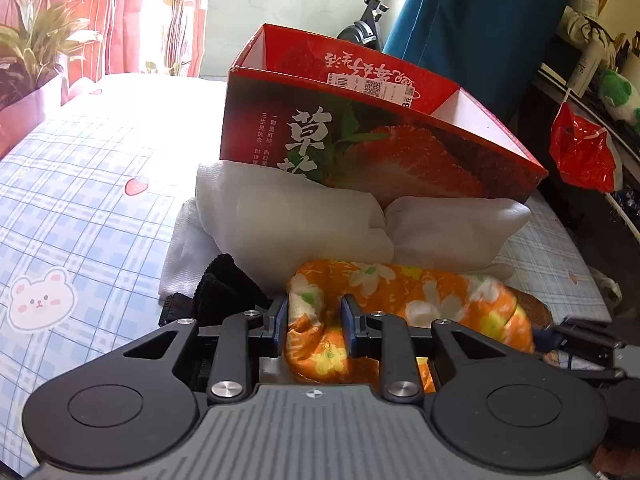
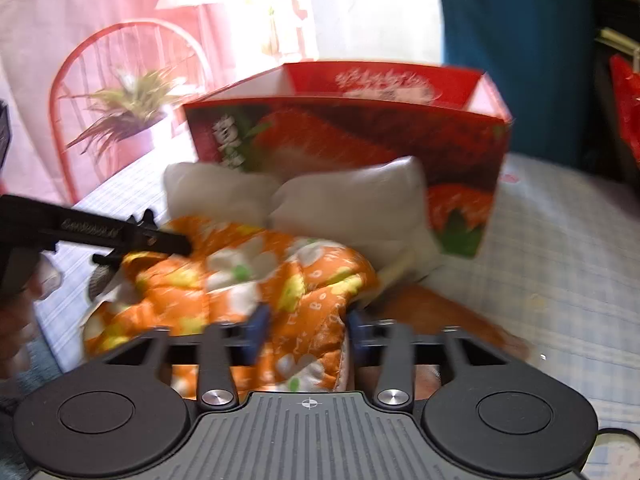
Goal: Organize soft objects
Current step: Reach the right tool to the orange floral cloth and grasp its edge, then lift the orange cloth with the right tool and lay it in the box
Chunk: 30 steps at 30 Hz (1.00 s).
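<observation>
An orange floral padded cloth (image 1: 420,292) lies crumpled on the bed in front of two white soft bundles (image 1: 288,220) (image 1: 452,224). My left gripper (image 1: 316,328) has its blue pads pressed on a fold at the cloth's left end. In the right wrist view, which is blurred, my right gripper (image 2: 307,336) is shut on the other end of the same orange cloth (image 2: 240,276). The left gripper's fingers (image 2: 176,242) reach in from the left there. Behind the bundles stands an open red strawberry box (image 1: 360,148) (image 2: 360,136).
A black fabric piece (image 1: 224,288) lies left of the orange cloth, and something brown (image 2: 440,312) lies under its right side. The checked bedsheet (image 1: 80,200) stretches to the left. A red plastic bag (image 1: 580,152) hangs at the right, and a potted plant (image 1: 36,52) stands far left.
</observation>
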Tool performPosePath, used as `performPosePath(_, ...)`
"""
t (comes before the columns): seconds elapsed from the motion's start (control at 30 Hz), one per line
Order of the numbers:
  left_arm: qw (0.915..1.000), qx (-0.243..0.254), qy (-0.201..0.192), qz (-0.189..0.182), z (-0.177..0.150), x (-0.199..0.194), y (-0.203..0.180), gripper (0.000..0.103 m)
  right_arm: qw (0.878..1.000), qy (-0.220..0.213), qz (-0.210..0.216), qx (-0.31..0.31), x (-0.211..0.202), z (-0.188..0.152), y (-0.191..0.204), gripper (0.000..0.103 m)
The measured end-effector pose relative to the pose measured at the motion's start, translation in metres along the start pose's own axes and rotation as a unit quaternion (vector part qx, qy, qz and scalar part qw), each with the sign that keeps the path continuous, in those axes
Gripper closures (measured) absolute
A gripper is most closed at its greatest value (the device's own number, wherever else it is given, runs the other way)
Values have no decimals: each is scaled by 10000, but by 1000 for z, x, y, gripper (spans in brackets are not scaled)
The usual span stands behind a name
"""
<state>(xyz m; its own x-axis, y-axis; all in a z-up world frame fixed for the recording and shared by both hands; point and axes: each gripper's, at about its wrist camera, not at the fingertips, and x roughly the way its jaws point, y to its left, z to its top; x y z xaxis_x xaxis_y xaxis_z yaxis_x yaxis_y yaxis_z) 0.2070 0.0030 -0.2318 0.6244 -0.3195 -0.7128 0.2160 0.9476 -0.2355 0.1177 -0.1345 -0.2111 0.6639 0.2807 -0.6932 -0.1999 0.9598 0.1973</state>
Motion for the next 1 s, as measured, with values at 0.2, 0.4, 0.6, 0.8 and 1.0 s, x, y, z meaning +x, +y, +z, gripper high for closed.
performPosePath(0.2,9999,-104,-58,-38,0,-3,4,82,10000,-37,21,66,-4,-1,0,77)
performPosePath(0.4,9996,-198,-210,-69,1,-10,7,88,9998,-170,70,91,-11,1,-5,78)
performPosePath(0.6,9983,-206,-535,-81,13,-28,10,89,9989,-214,424,-56,-24,17,-7,79)
performPosePath(0.8,9958,-69,-902,-117,46,-49,8,89,9958,-324,784,-340,-38,49,-2,87)
performPosePath(1.0,9905,-86,-1291,-472,82,-70,6,89,9933,-709,728,-553,-49,84,0,88)
